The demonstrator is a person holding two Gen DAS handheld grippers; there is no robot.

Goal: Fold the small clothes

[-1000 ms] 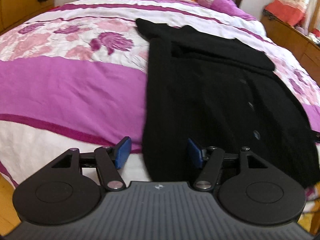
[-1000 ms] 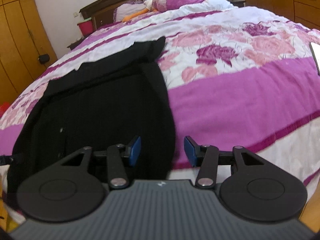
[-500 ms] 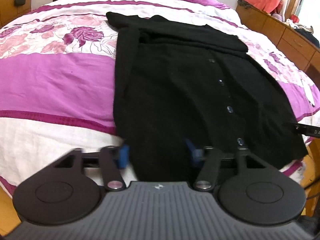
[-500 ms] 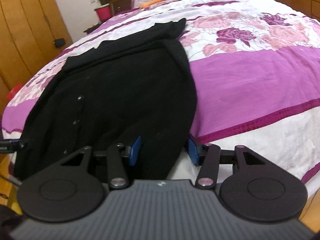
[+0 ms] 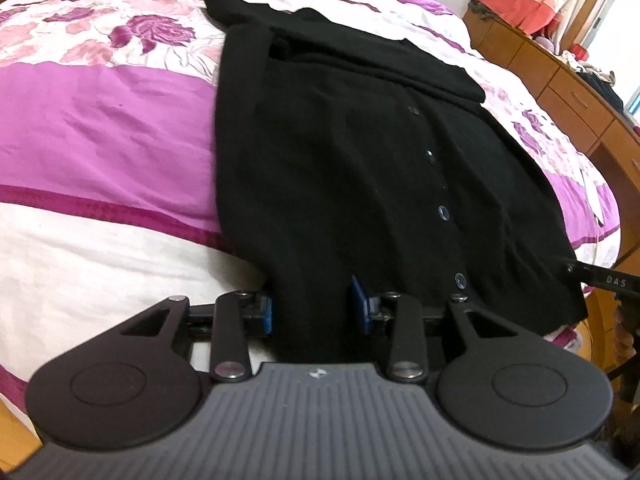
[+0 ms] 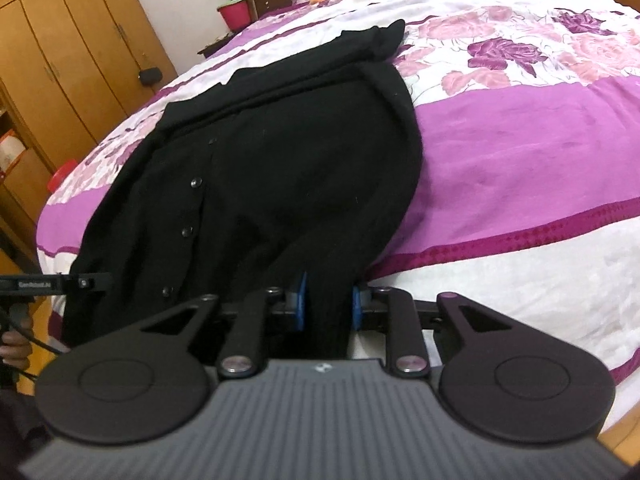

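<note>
A black buttoned cardigan (image 5: 360,140) lies spread on the purple floral bedspread (image 5: 100,120), its hem at the near edge of the bed. My left gripper (image 5: 313,312) has the hem's left corner between its blue pads, and its jaws are closing on the cloth. In the right wrist view the cardigan (image 6: 280,160) runs away from me, and my right gripper (image 6: 328,306) has the hem's right corner bunched between its pads, jaws closing. Each gripper's tip shows at the edge of the other's view.
A wooden chest of drawers (image 5: 560,72) with clothes on top stands beyond the bed in the left wrist view. A wooden wardrobe (image 6: 60,60) and a red bucket (image 6: 236,14) stand past the bedspread (image 6: 520,140). Pillows lie at the headboard.
Both grippers tipped down and came in over the hem. Their jaws narrowed from wide apart to closing on the cardigan's two near corners.
</note>
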